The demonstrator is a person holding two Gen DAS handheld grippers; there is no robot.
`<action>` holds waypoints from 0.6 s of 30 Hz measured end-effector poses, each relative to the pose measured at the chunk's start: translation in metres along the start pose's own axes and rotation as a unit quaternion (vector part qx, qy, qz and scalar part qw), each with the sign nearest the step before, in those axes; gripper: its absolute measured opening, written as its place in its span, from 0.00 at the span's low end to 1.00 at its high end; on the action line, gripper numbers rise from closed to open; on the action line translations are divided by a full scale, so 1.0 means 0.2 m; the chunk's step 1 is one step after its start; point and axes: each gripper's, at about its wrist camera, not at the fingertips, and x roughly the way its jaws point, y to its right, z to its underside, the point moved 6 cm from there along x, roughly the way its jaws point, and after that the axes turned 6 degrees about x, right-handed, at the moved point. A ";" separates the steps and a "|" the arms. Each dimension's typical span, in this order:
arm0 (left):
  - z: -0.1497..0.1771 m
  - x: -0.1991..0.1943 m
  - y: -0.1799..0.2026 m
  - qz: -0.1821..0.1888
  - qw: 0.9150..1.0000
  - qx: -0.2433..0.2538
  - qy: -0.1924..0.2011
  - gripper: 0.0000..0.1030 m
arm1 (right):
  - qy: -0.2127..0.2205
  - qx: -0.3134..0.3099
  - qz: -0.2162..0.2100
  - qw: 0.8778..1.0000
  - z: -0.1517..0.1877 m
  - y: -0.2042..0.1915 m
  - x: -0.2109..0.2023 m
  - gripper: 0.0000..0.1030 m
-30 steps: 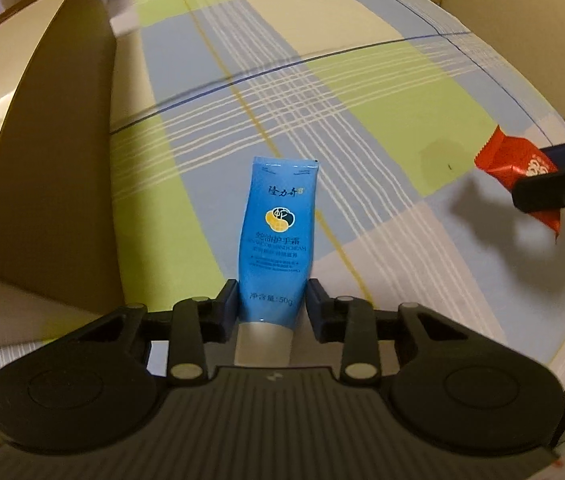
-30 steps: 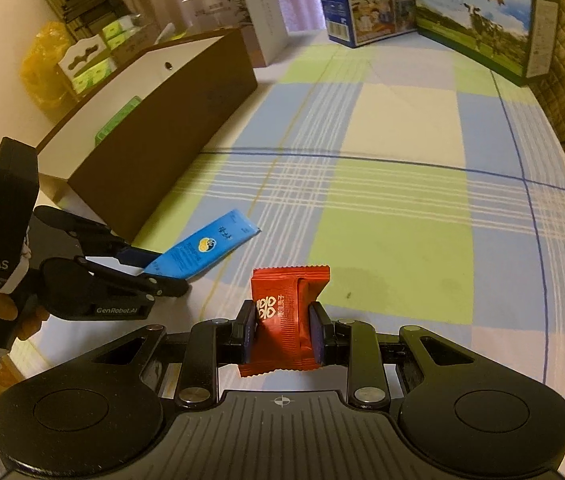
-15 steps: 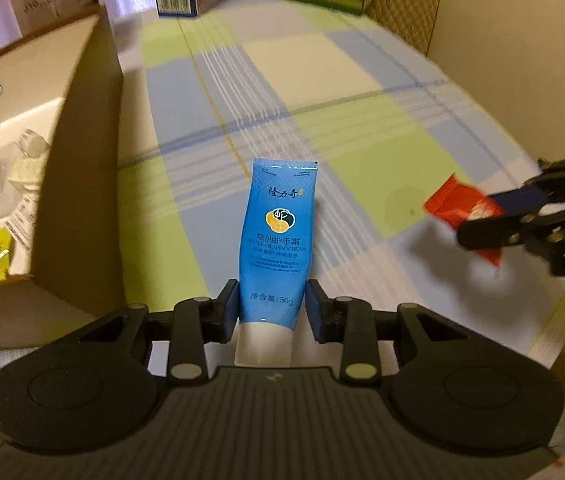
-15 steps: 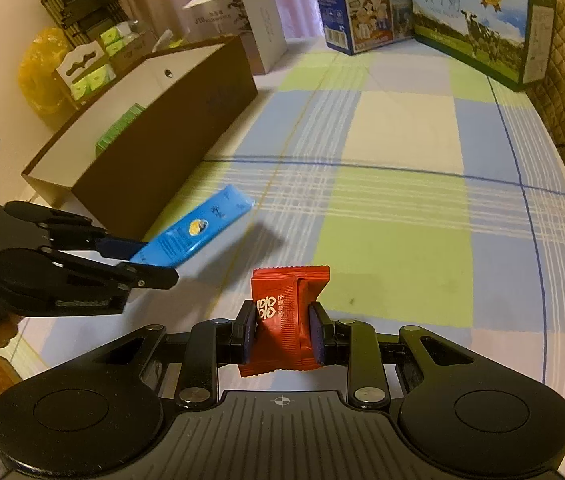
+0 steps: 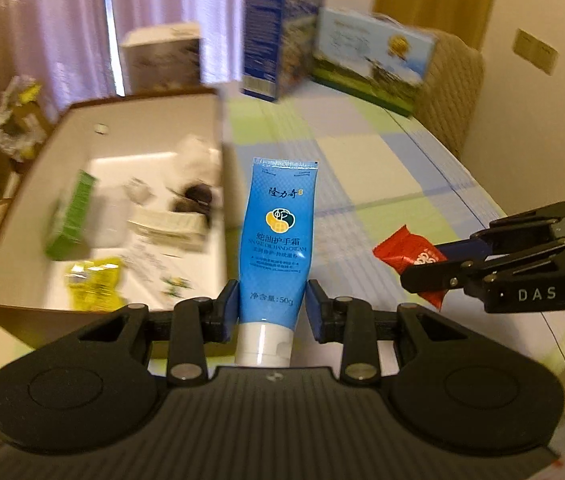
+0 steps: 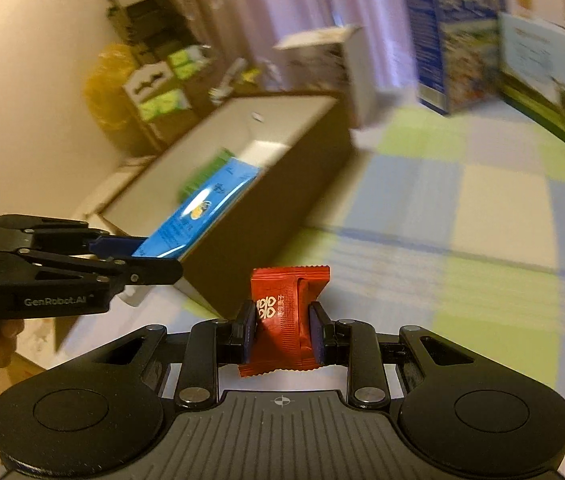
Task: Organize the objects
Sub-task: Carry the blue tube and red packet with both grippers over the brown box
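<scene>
My left gripper [image 5: 272,312] is shut on a blue hand cream tube [image 5: 278,236] and holds it in the air beside the right wall of an open cardboard box [image 5: 218,136]. In the right wrist view the tube [image 6: 198,212] hangs at the box's near wall [image 6: 278,204]. My right gripper [image 6: 282,332] is shut on a red snack packet [image 6: 286,312] above the table. The packet [image 5: 406,254] and the right gripper [image 5: 442,276] also show at the right of the left wrist view.
The box holds a green carton [image 5: 70,216], a yellow packet [image 5: 94,284] and several other small items. Milk cartons [image 5: 370,60] and a white box [image 5: 162,60] stand at the far end of the plaid tablecloth [image 5: 362,168]. A padded chair [image 5: 450,88] is at the right.
Both grippers have risen from the table with their objects and swung towards the box. The box's inside now shows in the left wrist view.
</scene>
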 end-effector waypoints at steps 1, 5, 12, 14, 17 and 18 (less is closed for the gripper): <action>0.00 -0.02 -0.04 -0.007 1.000 -0.004 0.003 0.29 | 0.002 -0.006 -0.007 1.000 -0.03 -0.05 0.03 0.24; -0.01 -0.06 -0.25 -0.049 0.999 -0.019 0.006 0.29 | 0.010 -0.033 -0.033 0.999 -0.14 -0.22 0.17 0.24; -0.01 -0.01 -0.59 -0.093 0.994 -0.053 -0.007 0.29 | 0.003 -0.046 -0.040 0.998 -0.30 -0.42 0.48 0.24; -0.01 0.03 -0.67 -0.094 0.994 -0.058 -0.014 0.29 | -0.003 -0.041 -0.033 0.999 -0.32 -0.44 0.55 0.24; -0.01 0.10 -0.75 -0.094 0.993 -0.062 -0.026 0.29 | -0.013 -0.029 -0.025 0.999 -0.35 -0.44 0.65 0.24; 0.00 0.12 -0.78 -0.093 0.993 -0.061 -0.029 0.29 | -0.015 -0.024 -0.021 0.999 -0.35 -0.43 0.68 0.24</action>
